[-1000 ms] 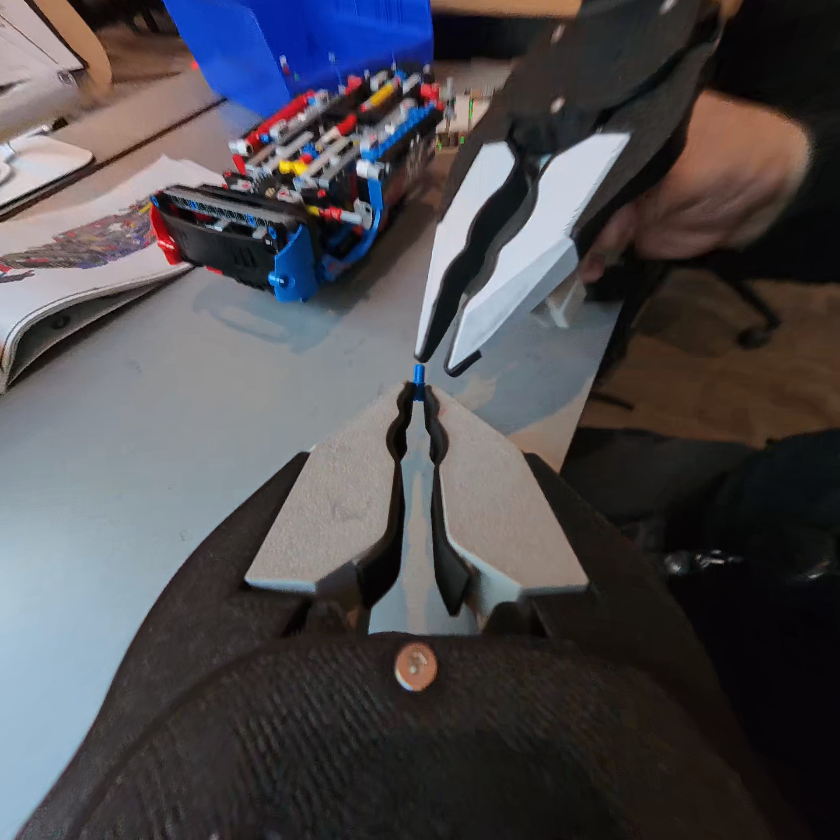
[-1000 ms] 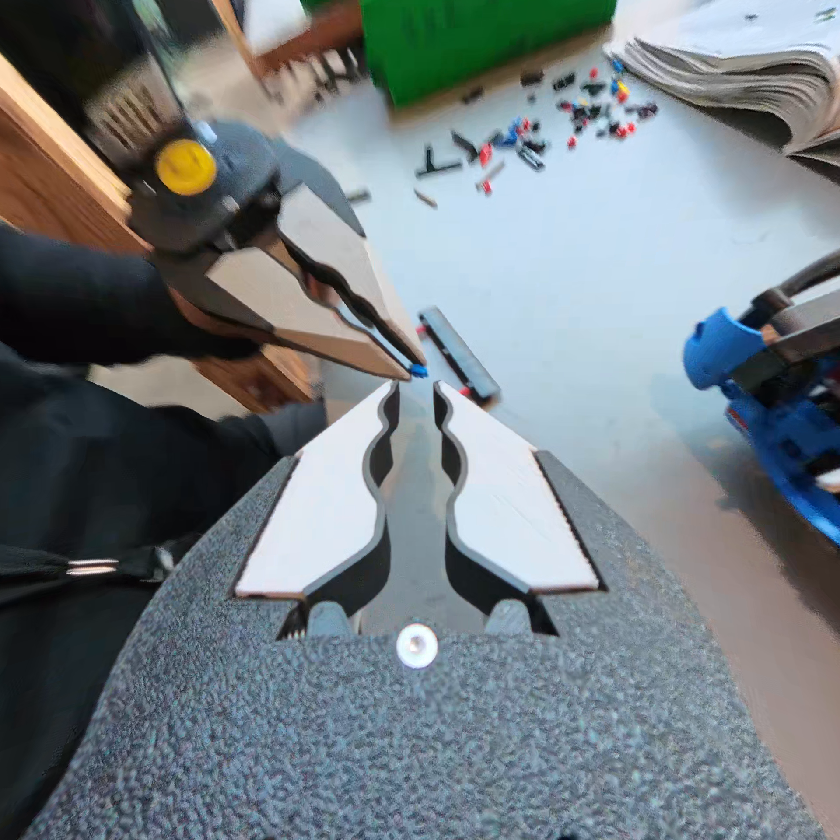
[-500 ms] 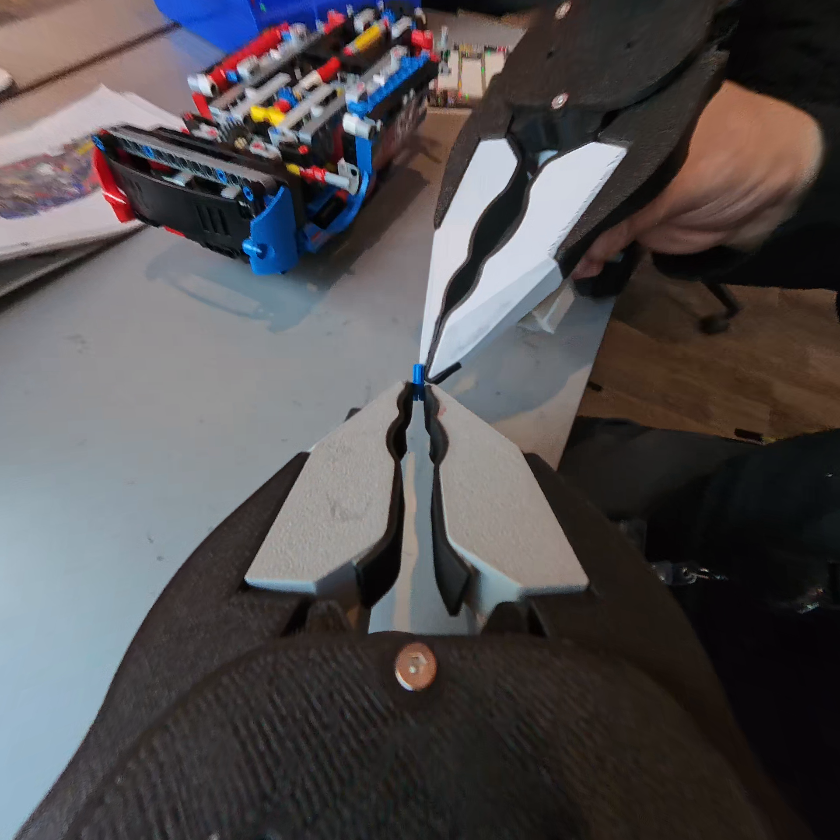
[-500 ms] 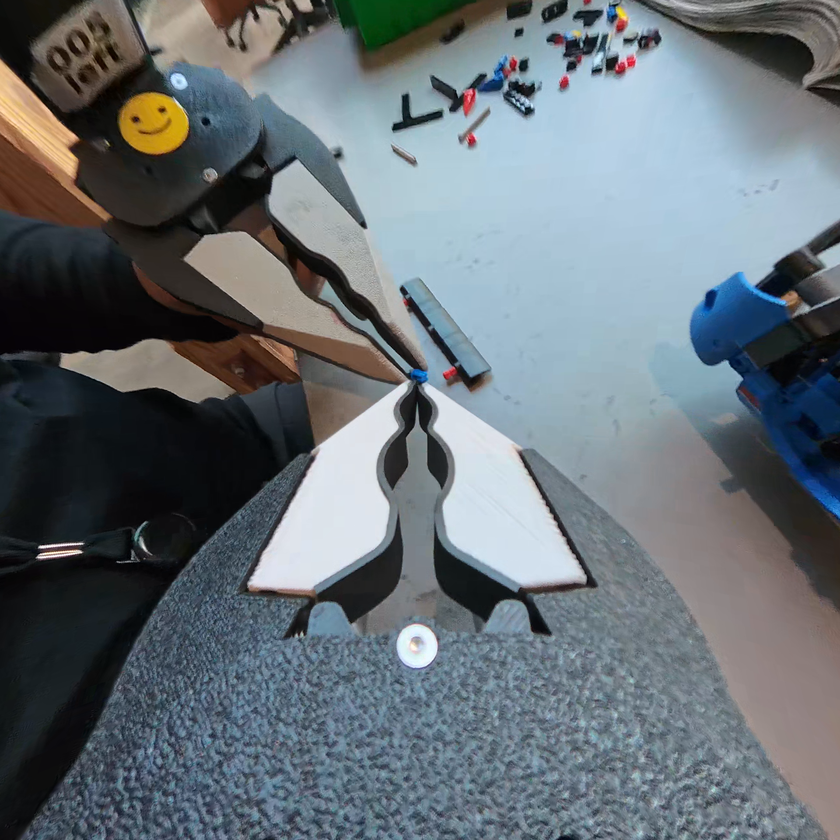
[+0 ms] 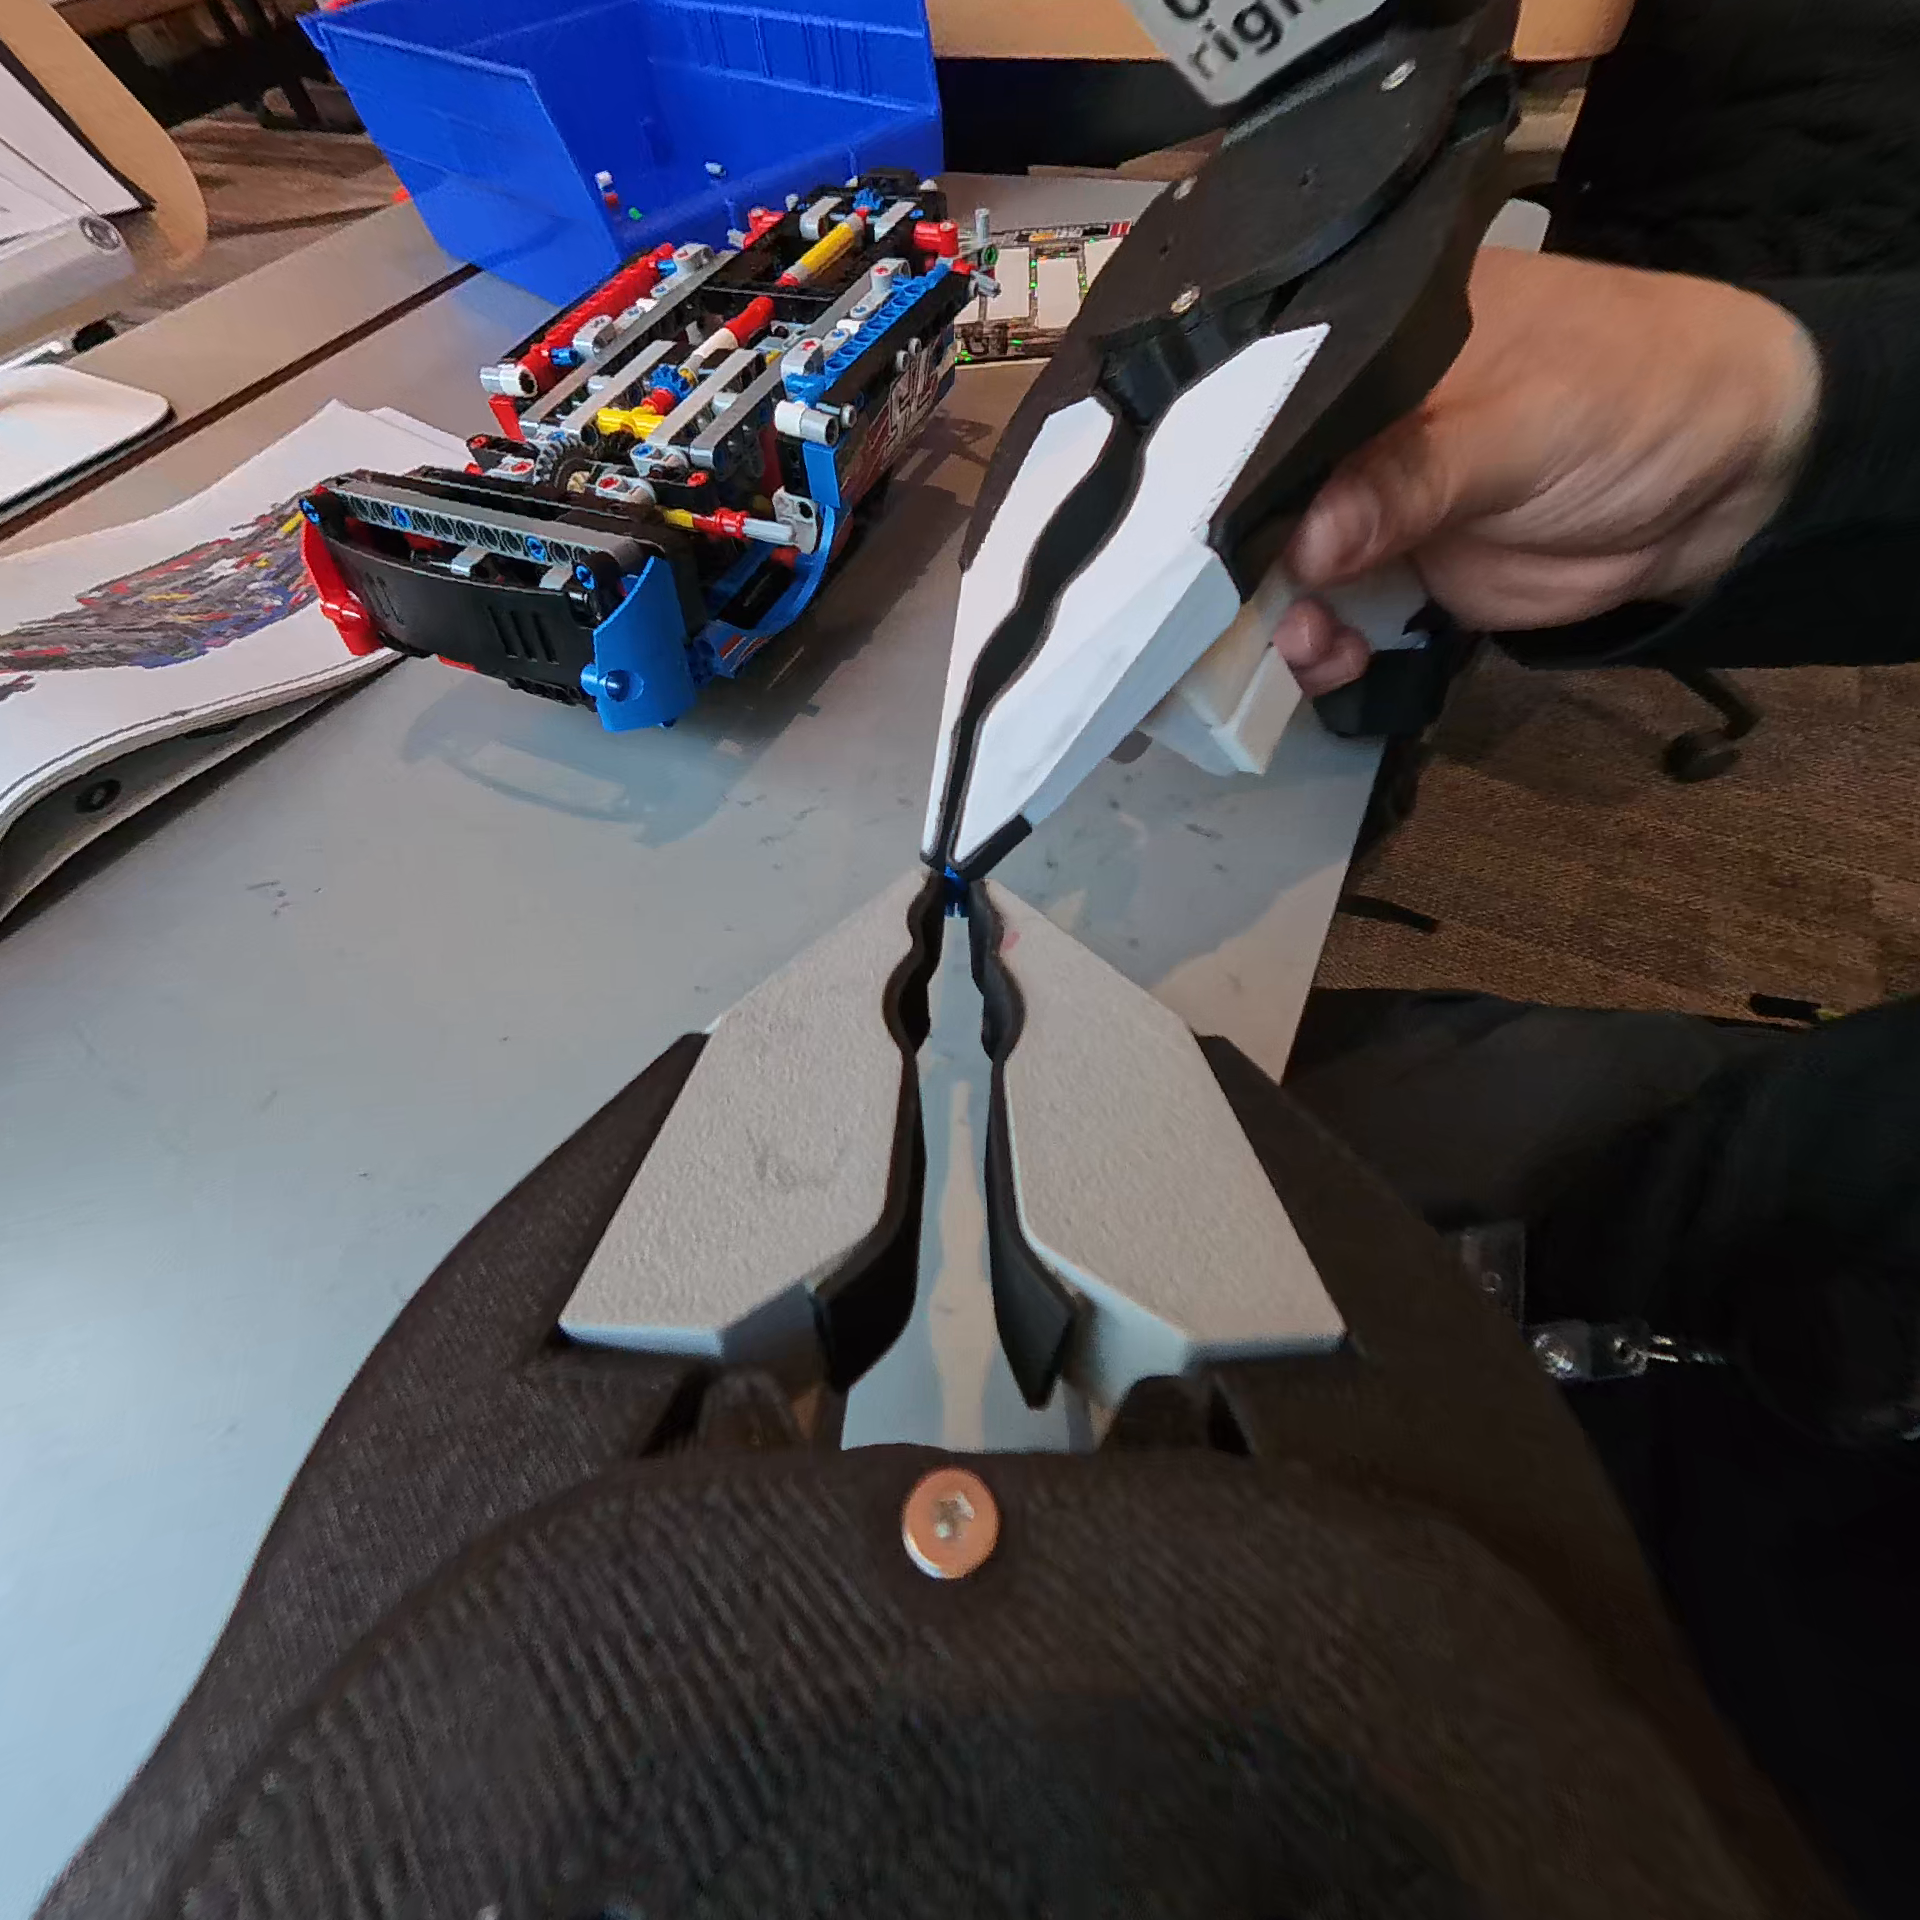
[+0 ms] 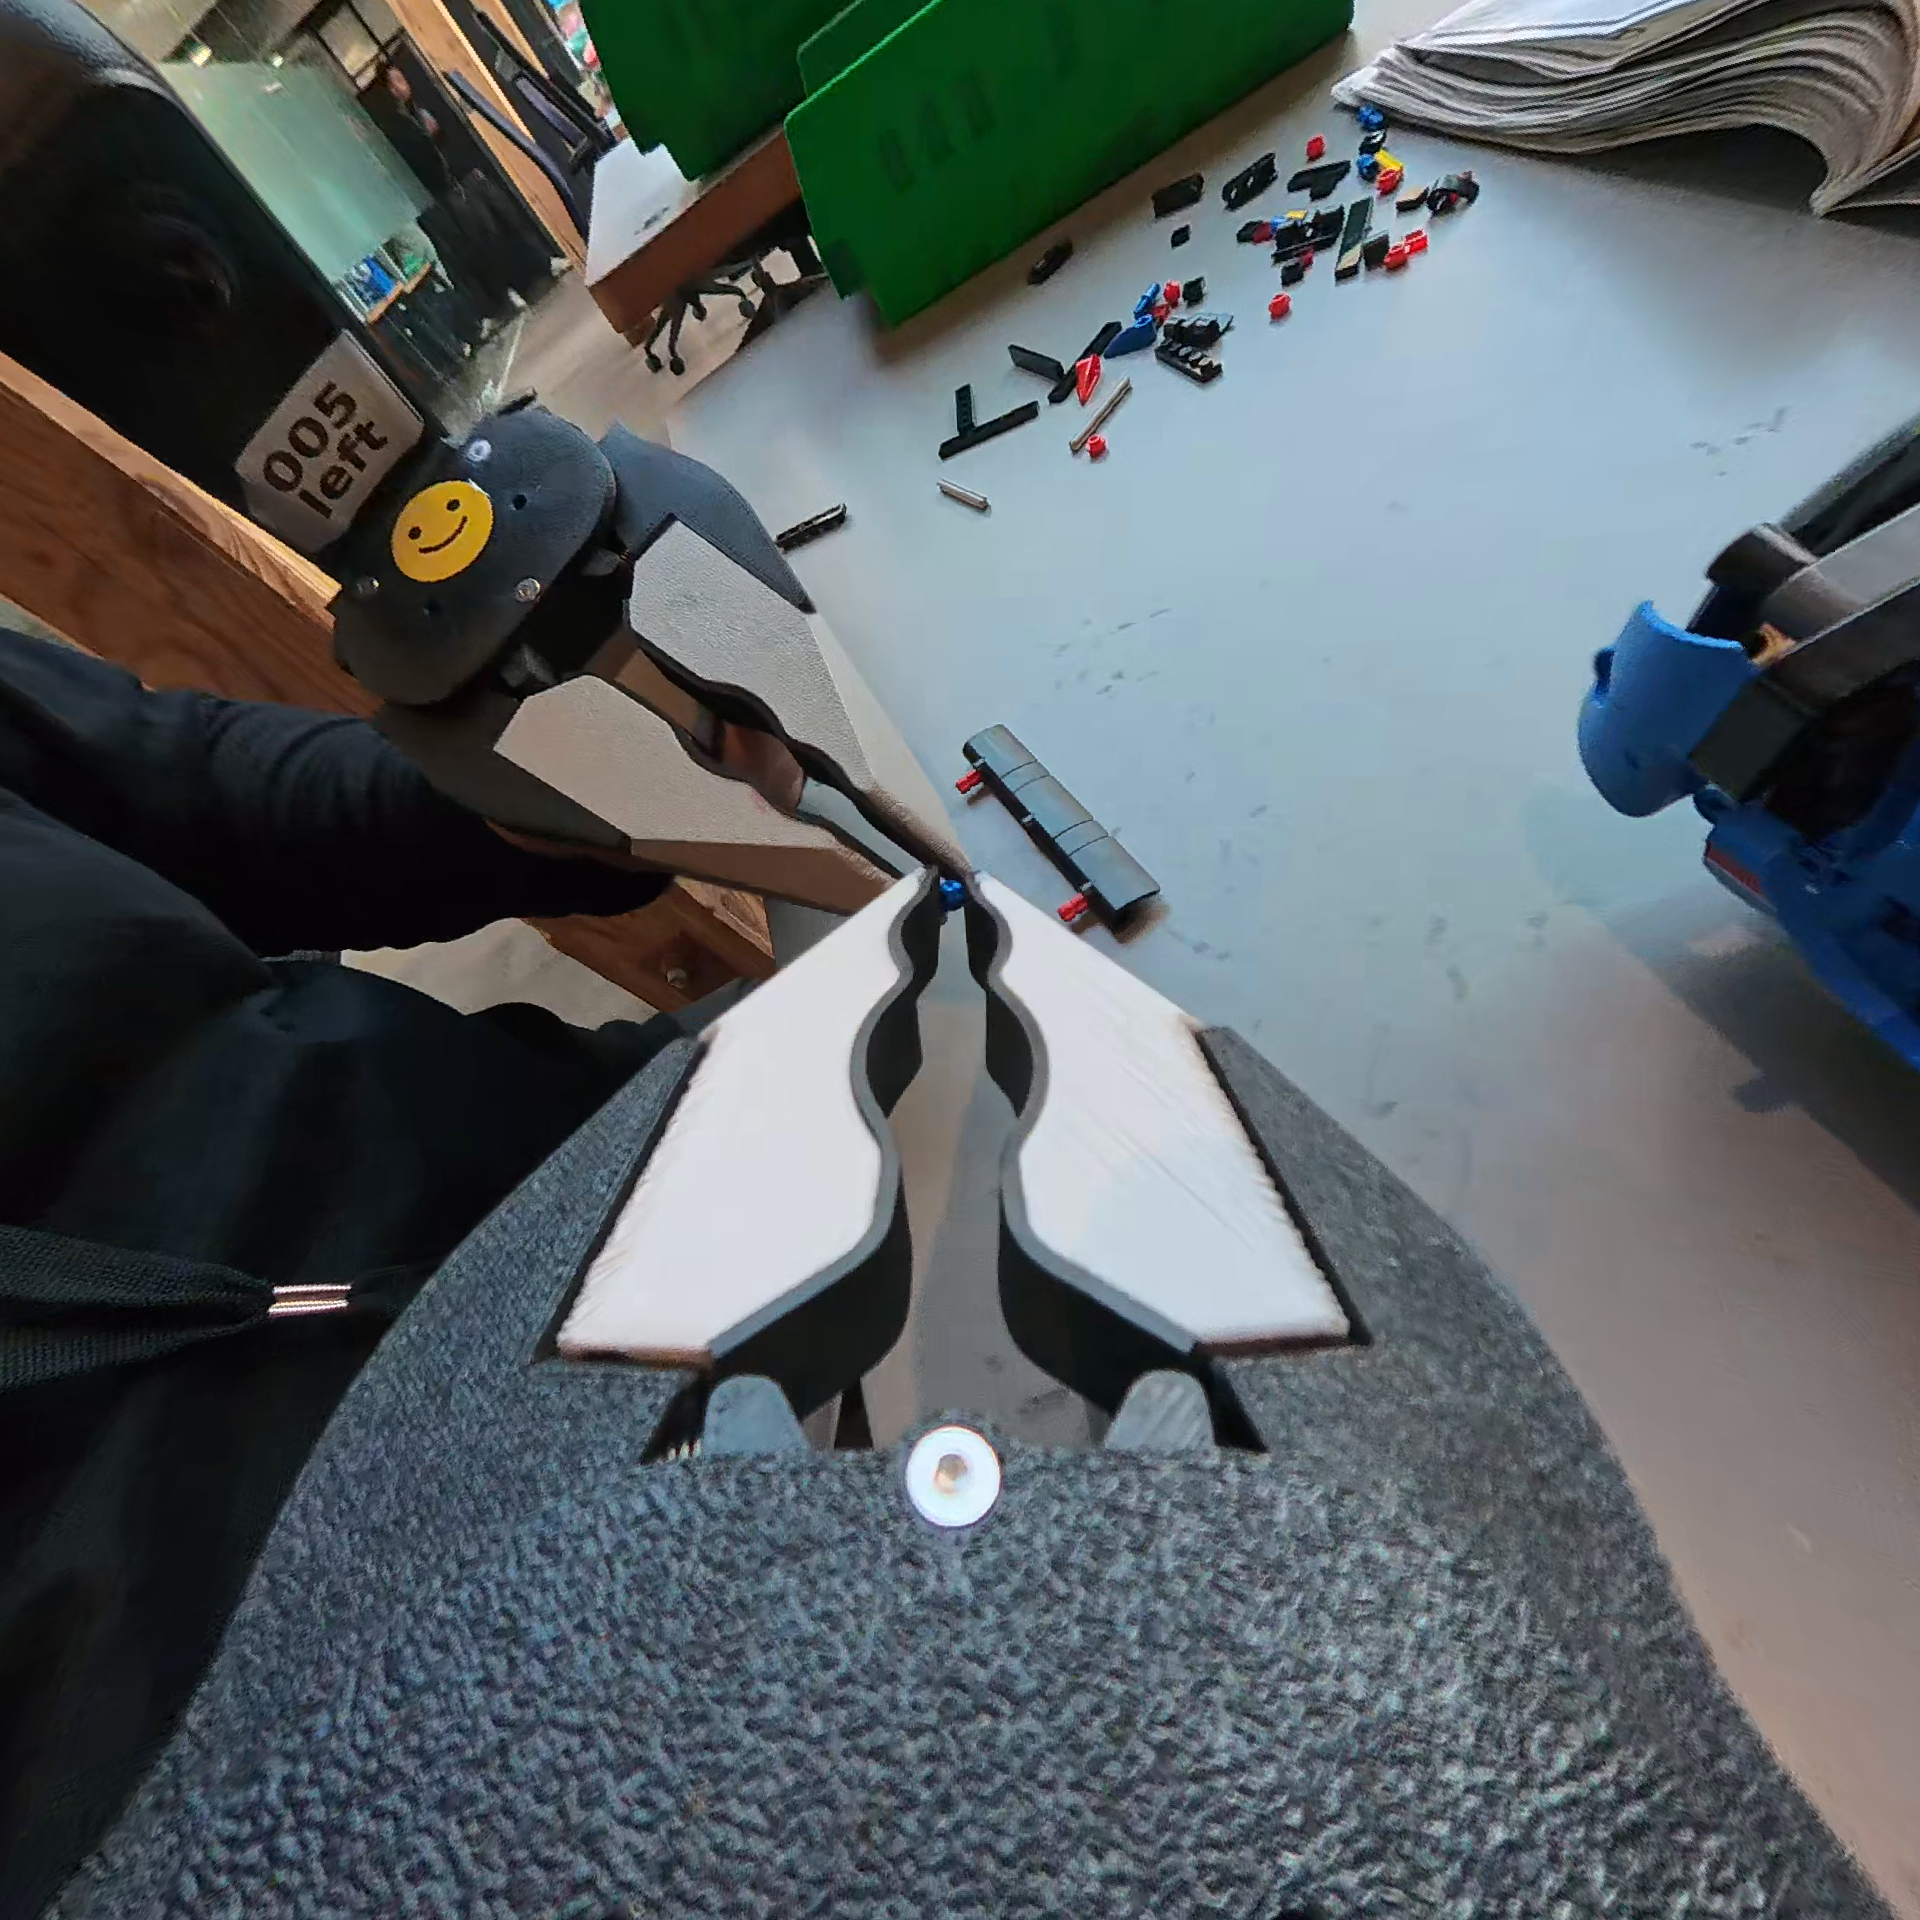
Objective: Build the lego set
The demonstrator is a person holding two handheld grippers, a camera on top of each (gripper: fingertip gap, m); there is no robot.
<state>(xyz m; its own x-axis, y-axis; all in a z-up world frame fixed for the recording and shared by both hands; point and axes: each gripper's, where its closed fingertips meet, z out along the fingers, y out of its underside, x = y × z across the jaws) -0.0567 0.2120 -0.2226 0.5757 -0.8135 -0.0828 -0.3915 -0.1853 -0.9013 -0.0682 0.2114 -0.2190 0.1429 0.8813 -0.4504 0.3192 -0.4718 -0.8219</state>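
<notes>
A small blue pin (image 5: 954,898) sits pinched between the tips of my left gripper (image 5: 953,891), held above the grey table near its edge. My right gripper (image 5: 951,860) comes down from the upper right, tip to tip with the left, and its jaws close on the pin's other end. In the right wrist view the blue pin (image 6: 949,890) shows between the tips of my right gripper (image 6: 951,885), with the left gripper (image 6: 940,871) reaching in from the left. The part-built blue, black and red lego car (image 5: 665,457) stands on the table behind.
An open instruction booklet (image 5: 156,644) lies left of the car, with a blue bin (image 5: 644,114) behind it. A black beam with red pins (image 6: 1060,821) lies near the grippers. Loose pieces (image 6: 1247,281), green bins (image 6: 1018,114) and stacked paper (image 6: 1662,94) are farther off. The table edge (image 5: 1330,935) is close. The tips of both grippers are at nearly the same place.
My right gripper has come down onto the blue pin and gone from open to closed on it. My left gripper has kept its hold throughout.
</notes>
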